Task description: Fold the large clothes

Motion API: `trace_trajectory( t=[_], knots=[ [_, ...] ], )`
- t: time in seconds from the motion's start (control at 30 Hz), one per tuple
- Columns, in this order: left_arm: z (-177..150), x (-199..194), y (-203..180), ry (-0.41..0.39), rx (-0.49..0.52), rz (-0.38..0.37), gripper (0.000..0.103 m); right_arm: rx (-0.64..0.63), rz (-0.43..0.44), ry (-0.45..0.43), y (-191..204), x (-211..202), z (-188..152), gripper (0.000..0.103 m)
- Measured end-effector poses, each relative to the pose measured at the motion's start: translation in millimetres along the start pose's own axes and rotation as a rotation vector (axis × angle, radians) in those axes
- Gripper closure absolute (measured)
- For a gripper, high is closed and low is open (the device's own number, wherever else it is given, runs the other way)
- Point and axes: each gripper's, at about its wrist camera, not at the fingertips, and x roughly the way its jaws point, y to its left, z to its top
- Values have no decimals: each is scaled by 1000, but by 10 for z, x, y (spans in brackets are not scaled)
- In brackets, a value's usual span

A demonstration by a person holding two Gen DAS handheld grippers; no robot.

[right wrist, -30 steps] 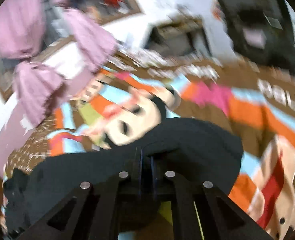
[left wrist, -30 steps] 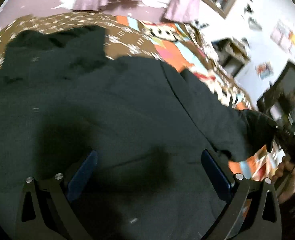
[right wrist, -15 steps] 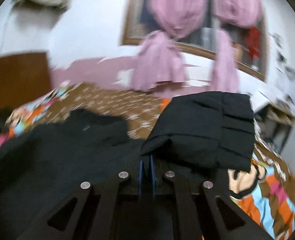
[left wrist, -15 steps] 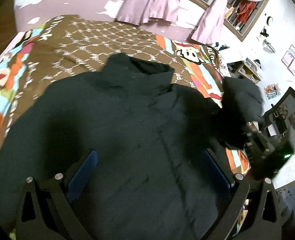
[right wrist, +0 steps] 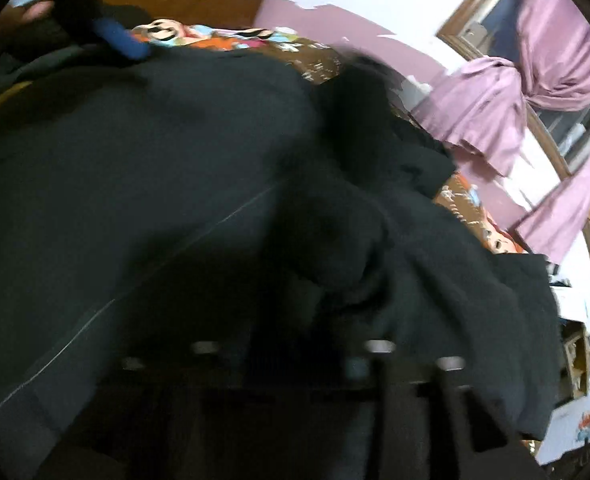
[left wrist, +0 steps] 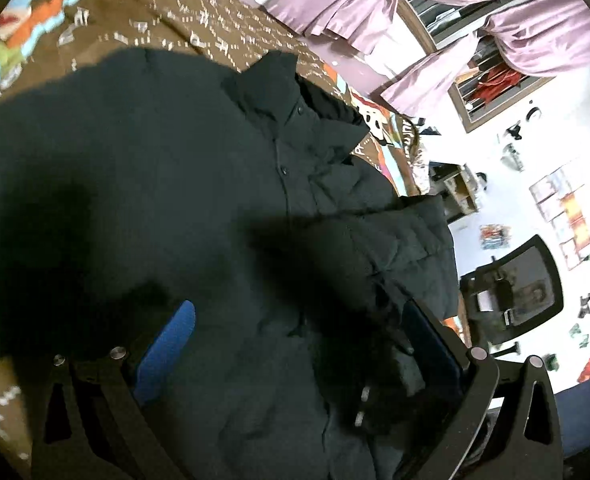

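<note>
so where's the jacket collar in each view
left wrist: the jacket collar sits upper centre, at the far end of the black jacket on the bedspread.
right wrist: the collar is a blurred dark bump upper centre-right.
shared landmark: the purple curtains, upper right in both.

Black jacket [left wrist: 175,184]. Brown bedspread [left wrist: 199,20] with white lattice marks plus orange, blue and pink cartoon patches. Lilac curtains [left wrist: 535,12]. Blue pads [left wrist: 167,344] on black gripper fingers. White wall [left wrist: 535,152].
</note>
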Motion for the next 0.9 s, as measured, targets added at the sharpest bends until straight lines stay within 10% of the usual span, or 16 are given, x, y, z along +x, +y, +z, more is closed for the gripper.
trace_trajectory(
  t=[0.2, 0.33, 0.47, 0.7, 0.9],
  knots=[
    [-41, 153, 141, 41, -13, 3, 2, 43, 27, -74, -52, -145, -102, 27],
    [-110, 211, 12, 55, 106, 153, 2, 145, 21, -112, -260, -267, -213, 26],
    [-132, 310, -80, 1, 202, 363, 28, 286, -20, -119, -539, -358, -254, 26],
    [-70, 506, -54, 24, 256, 453, 94, 505, 3, -129, -887, -507, -438, 25],
    [-191, 389, -119, -53, 288, 516, 103, 573, -15, -130, -948, -568, -520, 25]
  ],
)
